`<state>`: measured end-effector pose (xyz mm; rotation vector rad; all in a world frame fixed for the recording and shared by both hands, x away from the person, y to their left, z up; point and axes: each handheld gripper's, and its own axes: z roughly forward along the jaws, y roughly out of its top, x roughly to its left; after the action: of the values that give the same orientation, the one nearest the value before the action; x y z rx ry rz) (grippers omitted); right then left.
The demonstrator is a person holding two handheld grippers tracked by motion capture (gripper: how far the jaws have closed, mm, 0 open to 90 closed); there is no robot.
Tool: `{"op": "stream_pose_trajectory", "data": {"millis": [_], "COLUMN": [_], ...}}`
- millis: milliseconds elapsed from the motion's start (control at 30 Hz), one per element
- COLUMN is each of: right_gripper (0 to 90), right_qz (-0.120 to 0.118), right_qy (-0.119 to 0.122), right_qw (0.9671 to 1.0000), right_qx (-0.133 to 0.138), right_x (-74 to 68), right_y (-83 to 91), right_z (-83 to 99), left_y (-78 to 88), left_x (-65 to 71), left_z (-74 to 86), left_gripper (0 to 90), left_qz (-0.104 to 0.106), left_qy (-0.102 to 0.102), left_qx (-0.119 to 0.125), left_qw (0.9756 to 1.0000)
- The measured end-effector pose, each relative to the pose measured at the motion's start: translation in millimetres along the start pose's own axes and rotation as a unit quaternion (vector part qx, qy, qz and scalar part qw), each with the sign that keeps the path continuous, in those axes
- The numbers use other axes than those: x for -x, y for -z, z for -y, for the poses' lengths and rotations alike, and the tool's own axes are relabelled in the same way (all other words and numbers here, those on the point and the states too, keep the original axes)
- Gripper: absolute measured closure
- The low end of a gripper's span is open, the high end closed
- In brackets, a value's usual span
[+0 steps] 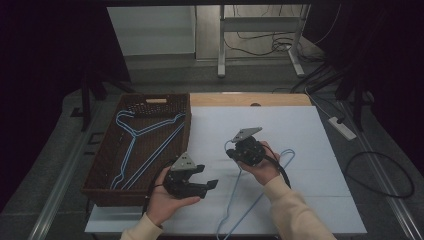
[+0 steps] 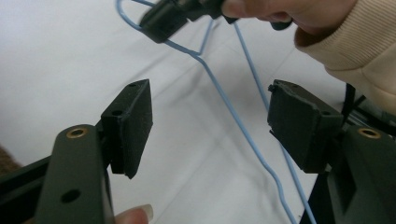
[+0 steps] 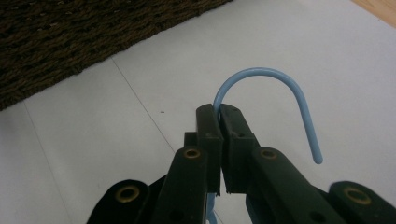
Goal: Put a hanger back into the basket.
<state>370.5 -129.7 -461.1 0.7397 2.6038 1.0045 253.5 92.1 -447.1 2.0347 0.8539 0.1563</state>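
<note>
Altogether three hangers [image 1: 260, 195], two grippers [image 1: 210, 185].

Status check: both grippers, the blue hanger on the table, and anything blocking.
Right gripper shut on blue hanger just below its hook. Left gripper open, empty, hanger wire between its jaws. Brown basket holds two more hangers. Nothing blocking.

Basket [image 1: 107, 165] with hangers [image 1: 135, 145] left of table cloth [image 1: 300, 125]; another hanger [image 1: 250, 205] on cloth.

The blue hanger [image 1: 260, 195] runs off the bottom edge, its neck hidden inside the right tongs [image 3: 219, 114].
</note>
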Motion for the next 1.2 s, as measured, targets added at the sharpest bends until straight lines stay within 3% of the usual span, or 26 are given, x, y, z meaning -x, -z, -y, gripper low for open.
{"op": "stream_pose_trajectory", "data": {"millis": [333, 533, 867, 1200], "right_gripper": [87.5, 87.5, 87.5, 87.5], "right_qz": [-0.004, -0.003, -0.003, -0.001], "right_qy": [-0.002, -0.001, -0.002, -0.002], "right_qw": [1.0, 0.9999, 0.9998, 0.9996], "right_qx": [0.007, 0.013, 0.02, 0.03], "right_x": [-0.2, -0.9, -2.7, -3.1], "right_y": [3.9, 6.2, 9.2, 11.9], "right_z": [0.0, 0.2, 0.6, 1.4], "left_y": [-20.7, -42.0, -79.1, -103.4], "left_x": [7.8, 23.6, 24.3, 19.1], "left_z": [-1.4, 1.2, 10.8, 9.2], "left_gripper": [32.3, 32.0, 32.0, 38.8], "left_qz": [0.016, 0.018, 0.024, 0.024], "left_qy": [-0.004, -0.023, -0.018, 0.002], "left_qx": [-0.018, -0.041, -0.086, -0.104], "left_qw": [0.9997, 0.9987, 0.9958, 0.9943]}}
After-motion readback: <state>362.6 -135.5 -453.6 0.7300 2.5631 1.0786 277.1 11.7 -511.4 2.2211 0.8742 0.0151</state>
